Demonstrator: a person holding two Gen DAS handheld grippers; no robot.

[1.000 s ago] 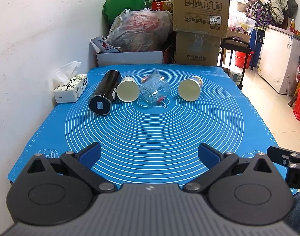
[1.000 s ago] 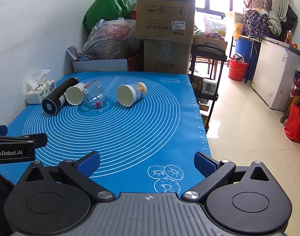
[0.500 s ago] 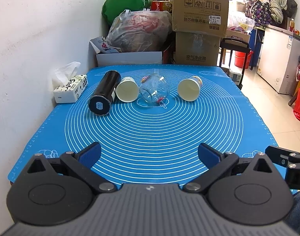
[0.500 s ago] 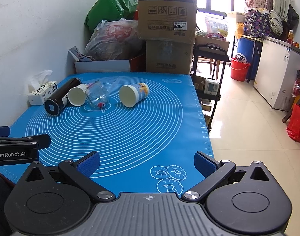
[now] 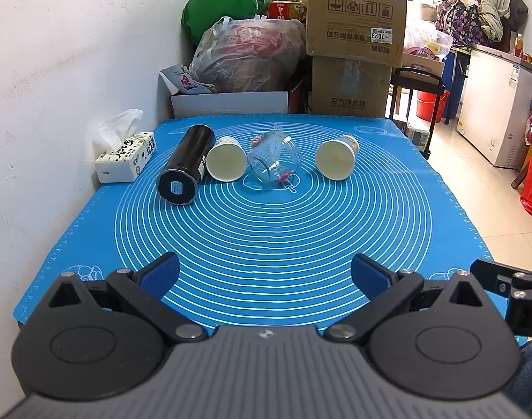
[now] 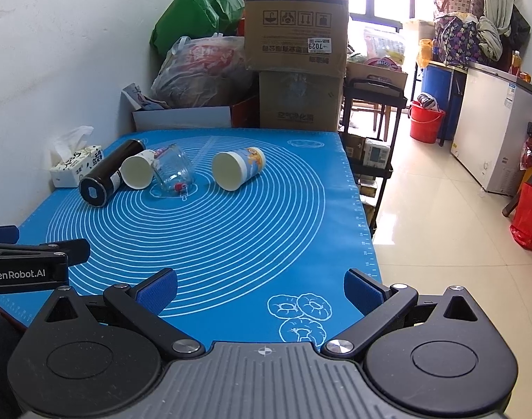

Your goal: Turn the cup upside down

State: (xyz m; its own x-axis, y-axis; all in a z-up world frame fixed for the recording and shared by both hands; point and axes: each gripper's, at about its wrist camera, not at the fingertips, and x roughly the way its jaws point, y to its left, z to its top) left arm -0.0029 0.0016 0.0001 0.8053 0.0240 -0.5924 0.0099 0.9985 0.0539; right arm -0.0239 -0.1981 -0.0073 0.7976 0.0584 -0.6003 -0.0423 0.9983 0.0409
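Several vessels lie on their sides in a row at the far part of the blue mat (image 5: 266, 237): a black flask (image 5: 185, 166), a white paper cup (image 5: 226, 162), a clear glass cup (image 5: 274, 160) and a paper cup with a blue print (image 5: 335, 157). The right wrist view shows them too: flask (image 6: 109, 171), white cup (image 6: 138, 171), glass cup (image 6: 173, 169), printed cup (image 6: 238, 167). My left gripper (image 5: 266, 272) is open and empty over the mat's near edge. My right gripper (image 6: 262, 288) is open and empty at the near right of the mat.
A tissue box (image 5: 124, 157) stands at the mat's left edge by the white wall. Cardboard boxes (image 5: 353, 52) and filled bags (image 5: 245, 59) stack behind the table. A black cart (image 6: 370, 132) and tiled floor lie past the mat's right edge.
The right gripper has shifted slightly forward and to the left. The left gripper and the cups have not visibly moved.
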